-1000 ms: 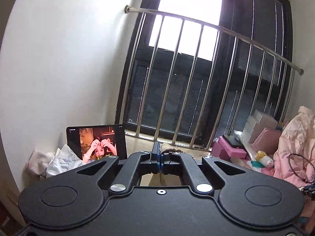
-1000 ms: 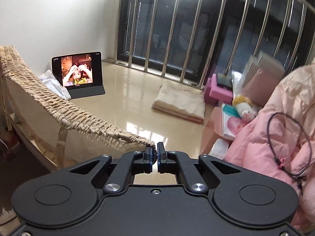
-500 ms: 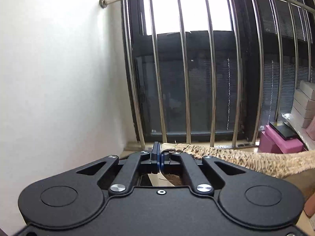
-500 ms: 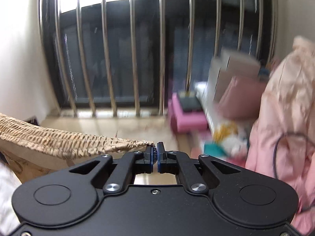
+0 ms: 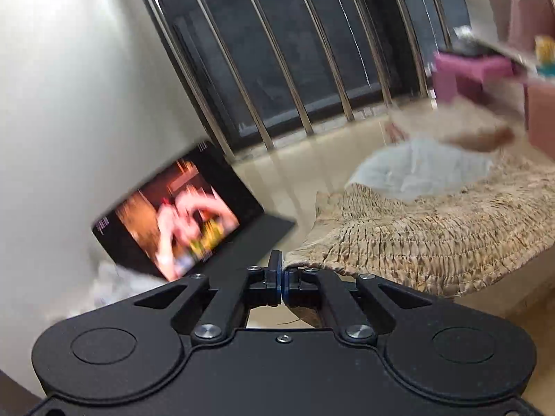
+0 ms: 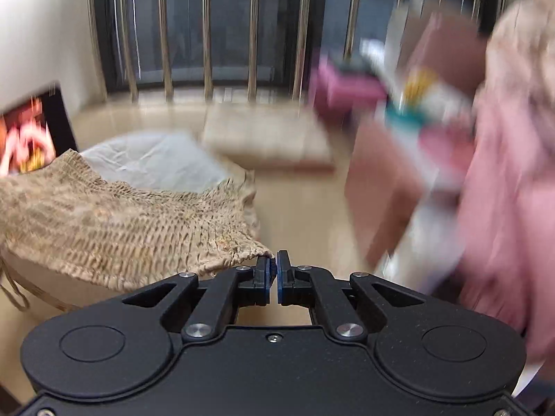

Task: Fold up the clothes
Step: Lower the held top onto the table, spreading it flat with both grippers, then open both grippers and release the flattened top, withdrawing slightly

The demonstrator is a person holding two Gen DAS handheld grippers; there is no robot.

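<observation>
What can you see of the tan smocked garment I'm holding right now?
The tan garment is a beige, mottled fabric, its band gathered in tight smocked rows, with a pale lining showing inside the opening. It hangs spread between the two grippers: the left gripper is shut on one corner and the right gripper on the opposite corner, so the band sags in between. A thin strap or tie dangles below it in the right wrist view. Motion blur hides finer detail.

Both wrist cameras are looking low along their fingers toward the barred window [image 5: 312,52], sharing the tablet [image 6: 31,131] and shirred garment [image 5: 433,228].
</observation>
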